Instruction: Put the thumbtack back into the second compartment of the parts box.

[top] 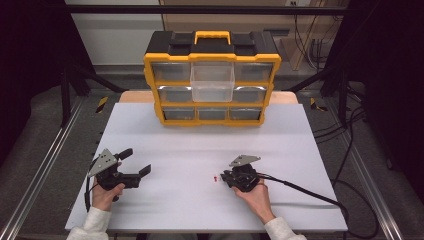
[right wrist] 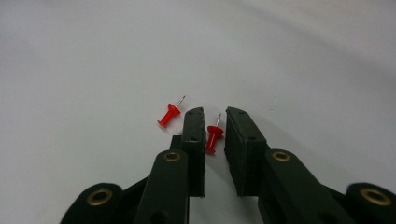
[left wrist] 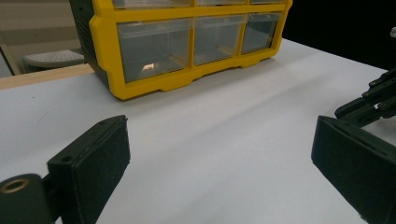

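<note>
Two red push pins lie on the white table (top: 200,145). In the right gripper view one pin (right wrist: 214,136) lies between the jaws of my right gripper (right wrist: 215,122), against the left pad, with a thin gap to the right pad. The other pin (right wrist: 169,115) lies just left of the jaws. In the high view the pins (top: 215,178) show as a small red spot at the tip of my right gripper (top: 223,176), low on the table right of centre. My left gripper (top: 136,162) rests at the near left, its jaws wide open on nothing (left wrist: 219,154).
A yellow and black drawer cabinet (top: 212,75) stands at the table's far edge, with its top middle clear drawer (top: 212,81) pulled out. In the left gripper view its lower drawers (left wrist: 187,46) appear ahead, and the right gripper (left wrist: 373,100) is at the right edge.
</note>
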Tool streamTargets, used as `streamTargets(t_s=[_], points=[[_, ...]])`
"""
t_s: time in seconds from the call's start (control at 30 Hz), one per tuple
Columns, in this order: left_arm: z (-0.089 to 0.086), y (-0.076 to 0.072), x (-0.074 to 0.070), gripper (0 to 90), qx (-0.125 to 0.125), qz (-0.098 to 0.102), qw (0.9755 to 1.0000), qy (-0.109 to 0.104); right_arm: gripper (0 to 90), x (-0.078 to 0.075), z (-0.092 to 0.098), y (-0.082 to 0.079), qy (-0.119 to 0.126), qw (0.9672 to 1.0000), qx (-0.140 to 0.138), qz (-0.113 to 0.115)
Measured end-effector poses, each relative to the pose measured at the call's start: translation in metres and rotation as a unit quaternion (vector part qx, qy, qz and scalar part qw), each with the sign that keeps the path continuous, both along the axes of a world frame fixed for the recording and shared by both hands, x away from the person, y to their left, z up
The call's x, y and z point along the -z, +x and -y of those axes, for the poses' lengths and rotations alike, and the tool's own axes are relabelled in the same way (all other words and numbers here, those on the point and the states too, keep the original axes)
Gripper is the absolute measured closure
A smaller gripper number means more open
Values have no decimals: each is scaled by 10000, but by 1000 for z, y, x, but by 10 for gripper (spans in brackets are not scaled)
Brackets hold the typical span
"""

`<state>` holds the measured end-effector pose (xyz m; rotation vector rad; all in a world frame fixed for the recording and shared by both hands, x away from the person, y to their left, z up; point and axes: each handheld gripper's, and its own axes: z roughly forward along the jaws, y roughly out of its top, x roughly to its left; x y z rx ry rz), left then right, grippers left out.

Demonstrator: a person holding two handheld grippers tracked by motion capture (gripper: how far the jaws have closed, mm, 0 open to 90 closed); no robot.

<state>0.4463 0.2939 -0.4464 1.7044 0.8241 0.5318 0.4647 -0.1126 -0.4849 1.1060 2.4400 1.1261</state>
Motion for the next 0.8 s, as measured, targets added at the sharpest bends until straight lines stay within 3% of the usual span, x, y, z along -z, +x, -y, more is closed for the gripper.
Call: streamTargets(t_s=[0.1,0.43,0.8], points=[[0,0,0,42,-5,2,10000,-10,840,0,0,0,-26,10000,13,7],[0,-1,0,42,6,12,10000,-4,853,-1,1,1,-23,10000,-10,27],[0,-1,0,42,0,15,10000,2,853,-21,10,-4,249,9994,-69,228]])
